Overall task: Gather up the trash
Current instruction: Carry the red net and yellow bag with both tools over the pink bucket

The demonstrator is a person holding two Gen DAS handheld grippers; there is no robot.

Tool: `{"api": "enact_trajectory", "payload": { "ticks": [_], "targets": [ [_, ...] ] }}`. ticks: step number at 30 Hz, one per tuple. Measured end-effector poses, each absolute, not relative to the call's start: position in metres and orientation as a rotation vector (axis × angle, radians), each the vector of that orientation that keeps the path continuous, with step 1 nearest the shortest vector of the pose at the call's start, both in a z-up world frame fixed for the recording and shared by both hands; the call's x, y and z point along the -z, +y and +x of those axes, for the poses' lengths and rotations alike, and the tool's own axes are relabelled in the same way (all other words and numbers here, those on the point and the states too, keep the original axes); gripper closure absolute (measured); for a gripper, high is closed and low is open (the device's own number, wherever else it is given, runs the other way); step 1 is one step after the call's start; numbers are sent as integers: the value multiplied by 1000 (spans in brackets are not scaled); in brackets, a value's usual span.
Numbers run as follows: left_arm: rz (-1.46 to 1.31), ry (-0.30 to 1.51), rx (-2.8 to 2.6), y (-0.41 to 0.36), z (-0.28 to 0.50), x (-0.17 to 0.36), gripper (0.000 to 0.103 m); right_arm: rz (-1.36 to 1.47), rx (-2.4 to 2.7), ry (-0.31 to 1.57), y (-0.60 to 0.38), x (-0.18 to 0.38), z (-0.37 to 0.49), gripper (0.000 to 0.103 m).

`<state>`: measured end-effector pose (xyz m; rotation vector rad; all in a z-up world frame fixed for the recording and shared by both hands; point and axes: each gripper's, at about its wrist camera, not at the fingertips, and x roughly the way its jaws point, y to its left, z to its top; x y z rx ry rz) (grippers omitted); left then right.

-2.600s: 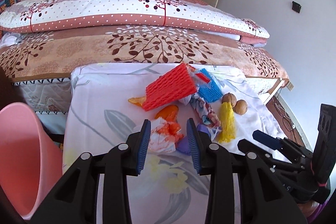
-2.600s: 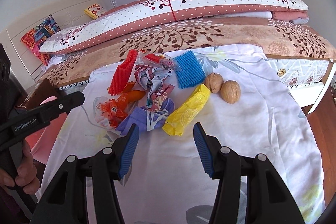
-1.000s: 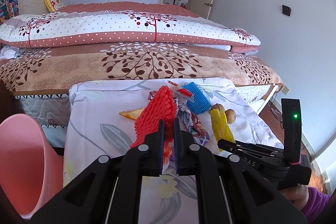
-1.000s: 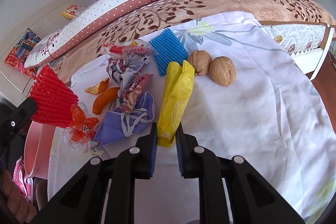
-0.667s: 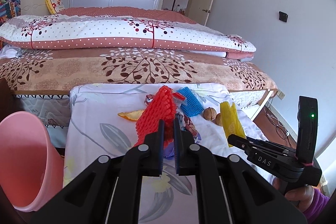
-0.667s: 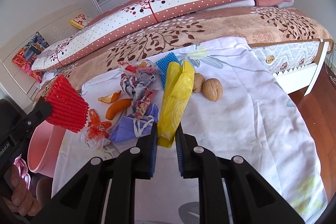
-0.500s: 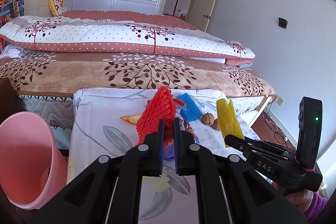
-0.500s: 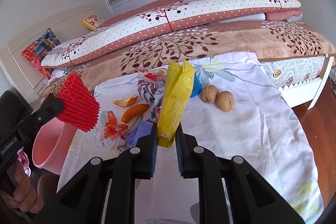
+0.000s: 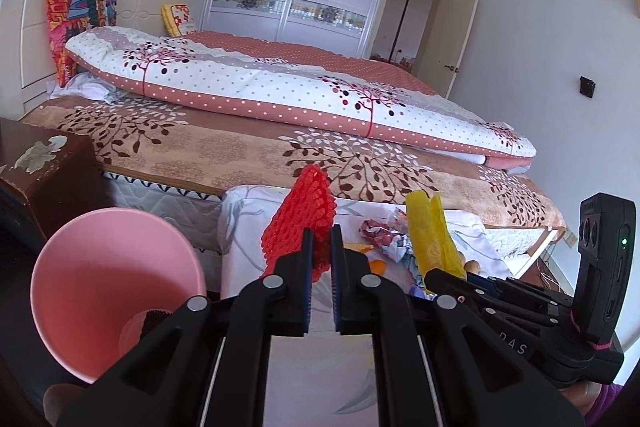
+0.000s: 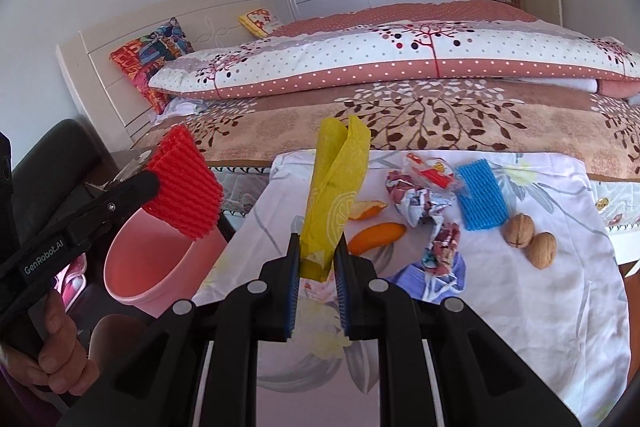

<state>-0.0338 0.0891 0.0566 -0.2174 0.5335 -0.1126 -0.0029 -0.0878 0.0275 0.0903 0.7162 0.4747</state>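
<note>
My left gripper [image 9: 319, 247] is shut on a red foam fruit net [image 9: 301, 223] and holds it up in the air beside the pink bin [image 9: 100, 291]. In the right wrist view the net [image 10: 186, 193] hangs over the bin [image 10: 156, 267]. My right gripper [image 10: 316, 259] is shut on a yellow wrapper [image 10: 334, 183], lifted above the table's left part; it also shows in the left wrist view [image 9: 432, 239]. On the cloth-covered table [image 10: 520, 307] lie orange peels [image 10: 374, 235], crumpled wrappers [image 10: 420, 199], a blue foam net [image 10: 482, 201], a purple mask [image 10: 432, 277] and two walnuts [image 10: 530, 243].
A bed with a dotted quilt [image 9: 280, 87] runs along the table's far side. A dark wooden nightstand [image 9: 44, 171] stands behind the bin. The bin sits on the floor left of the table.
Both grippers closed on their items and lifted them. They have since swung left toward the pink bin; the red net now hangs over the bin's rim.
</note>
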Motion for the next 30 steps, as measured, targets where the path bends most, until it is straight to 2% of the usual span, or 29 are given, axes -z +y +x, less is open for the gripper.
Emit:
{"api": "enact_trajectory", "payload": {
  "ticks": [16,30],
  "targets": [
    [-230,570,-279,196,-61,-29,96,-91,-857,810,76,-4,15,88],
    [-263,624,-342,228,-65,0,96,-193,-931,890,139,22,22,87]
  ]
}}
